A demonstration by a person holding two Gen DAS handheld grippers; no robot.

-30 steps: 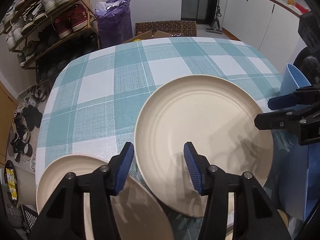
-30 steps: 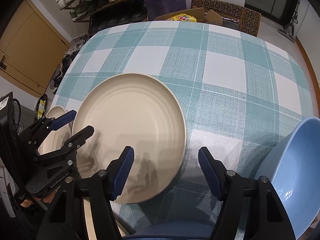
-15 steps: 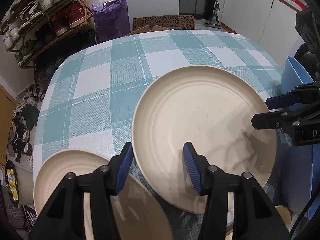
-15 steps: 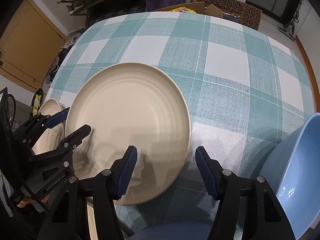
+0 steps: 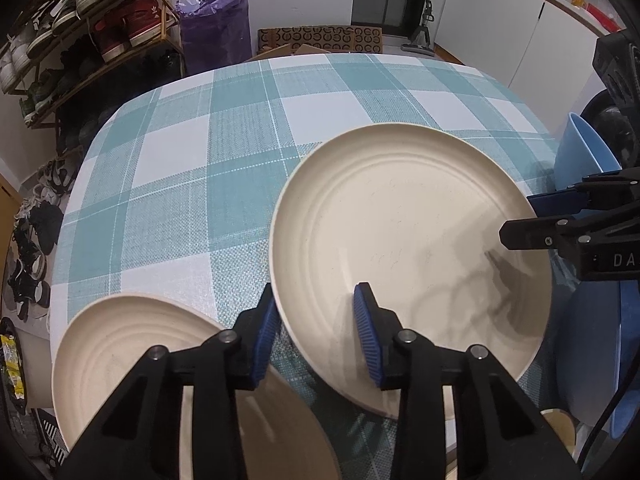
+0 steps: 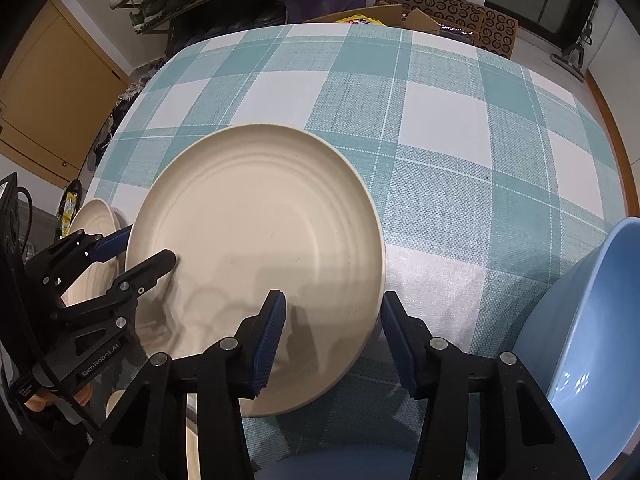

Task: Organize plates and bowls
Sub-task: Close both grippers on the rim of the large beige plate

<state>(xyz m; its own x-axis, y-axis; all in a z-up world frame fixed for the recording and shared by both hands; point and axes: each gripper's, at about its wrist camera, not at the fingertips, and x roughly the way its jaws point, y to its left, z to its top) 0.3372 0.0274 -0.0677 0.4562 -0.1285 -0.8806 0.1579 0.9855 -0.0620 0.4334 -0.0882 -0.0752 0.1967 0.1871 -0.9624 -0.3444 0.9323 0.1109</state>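
Left wrist view: the left tongs [image 5: 316, 326] stand open, their jaws straddling the near rim of the large cream plate [image 5: 408, 264]. One blue pad lies outside the rim, the other over the plate's inner face; whether either pad touches the plate cannot be told. The plate rests on the checked worktop [image 5: 224, 168]. A second cream plate [image 5: 120, 344] lies just beside it at the near left edge of the worktop, partly under the tongs. The right tongs [image 5: 528, 216] reach in from the right at the plate's far rim, with a blue bowl [image 5: 580, 156] behind them.

Right wrist view: the right tongs [image 6: 332, 336] are also open, one pad over the plate's inner face and the other outside the rim on the cloth. The large cream plate [image 6: 256, 264] lies flat between the two tools. The left tongs [image 6: 140, 248] straddle its opposite edge. The blue bowl [image 6: 592, 312] sits close on the right, and another blue surface shows beneath the tongs at the bottom edge.

Procedure, as judged: the step in hand appears to be gripping the large plate at opposite rims. Seat each rim fully between the pads before closing. Close both tongs evenly, then lift level so the plate does not tip or slide. Keep clear of the blue bowl and the second plate.
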